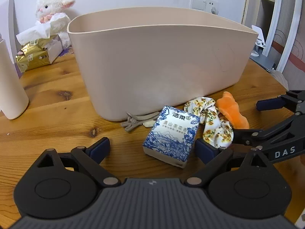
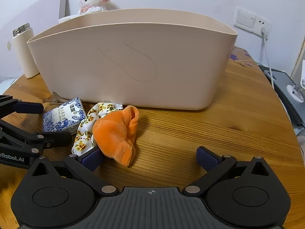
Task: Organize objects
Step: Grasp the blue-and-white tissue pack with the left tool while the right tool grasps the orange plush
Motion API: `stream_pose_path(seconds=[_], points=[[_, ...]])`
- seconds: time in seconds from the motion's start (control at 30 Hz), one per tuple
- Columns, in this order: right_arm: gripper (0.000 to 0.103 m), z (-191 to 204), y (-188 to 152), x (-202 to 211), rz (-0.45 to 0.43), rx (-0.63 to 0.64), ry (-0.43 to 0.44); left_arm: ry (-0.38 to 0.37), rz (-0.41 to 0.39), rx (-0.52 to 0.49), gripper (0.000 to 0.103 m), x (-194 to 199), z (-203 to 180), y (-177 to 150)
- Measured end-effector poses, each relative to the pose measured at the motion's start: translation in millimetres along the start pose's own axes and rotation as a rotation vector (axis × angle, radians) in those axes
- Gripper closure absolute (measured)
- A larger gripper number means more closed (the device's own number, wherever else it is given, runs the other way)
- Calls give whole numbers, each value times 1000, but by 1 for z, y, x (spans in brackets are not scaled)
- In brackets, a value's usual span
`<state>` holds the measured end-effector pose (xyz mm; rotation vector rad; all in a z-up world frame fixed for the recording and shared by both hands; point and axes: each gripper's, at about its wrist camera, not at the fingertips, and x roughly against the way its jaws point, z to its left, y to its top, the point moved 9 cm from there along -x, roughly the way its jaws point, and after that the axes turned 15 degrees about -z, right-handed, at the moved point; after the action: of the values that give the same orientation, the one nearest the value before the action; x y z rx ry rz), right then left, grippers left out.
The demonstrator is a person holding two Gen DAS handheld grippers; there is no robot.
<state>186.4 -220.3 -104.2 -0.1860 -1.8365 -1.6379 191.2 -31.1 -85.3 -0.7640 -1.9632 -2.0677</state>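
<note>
A blue-and-white tissue pack (image 1: 169, 135) lies on the wooden table in front of a large beige bin (image 1: 152, 66). My left gripper (image 1: 153, 148) is open, with the pack between its fingertips and no visible contact. Beside the pack lie a floral scrunchie (image 1: 215, 126), an orange plush piece (image 1: 232, 112) and a taupe hair clip (image 1: 137, 121). My right gripper (image 2: 149, 156) is open; its left finger touches the orange plush piece (image 2: 116, 131). The right wrist view also shows the scrunchie (image 2: 85, 131), the tissue pack (image 2: 63, 118), the bin (image 2: 133, 66) and the left gripper (image 2: 43, 122).
A white bottle (image 1: 9, 87) stands at the left and a gold tissue packet (image 1: 36, 55) with a plush lamb (image 1: 53, 13) sits behind it. A grey device (image 2: 286, 87) lies past the table's right edge. Bare wood (image 2: 219, 129) lies right of the plush piece.
</note>
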Motion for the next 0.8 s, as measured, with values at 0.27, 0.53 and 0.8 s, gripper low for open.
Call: stream_pose_path(seconds=[0.27,0.53,0.8], points=[[27,6,4,3,-22,22,40,-60,-30,-42,34,2,-12,4],[86,35,6,18,-62,105,98,-99,-36,-71,54,11,-24,2],[90,37,14,37,-82,66,106,-91,-58,-56,55,29,-17,8]])
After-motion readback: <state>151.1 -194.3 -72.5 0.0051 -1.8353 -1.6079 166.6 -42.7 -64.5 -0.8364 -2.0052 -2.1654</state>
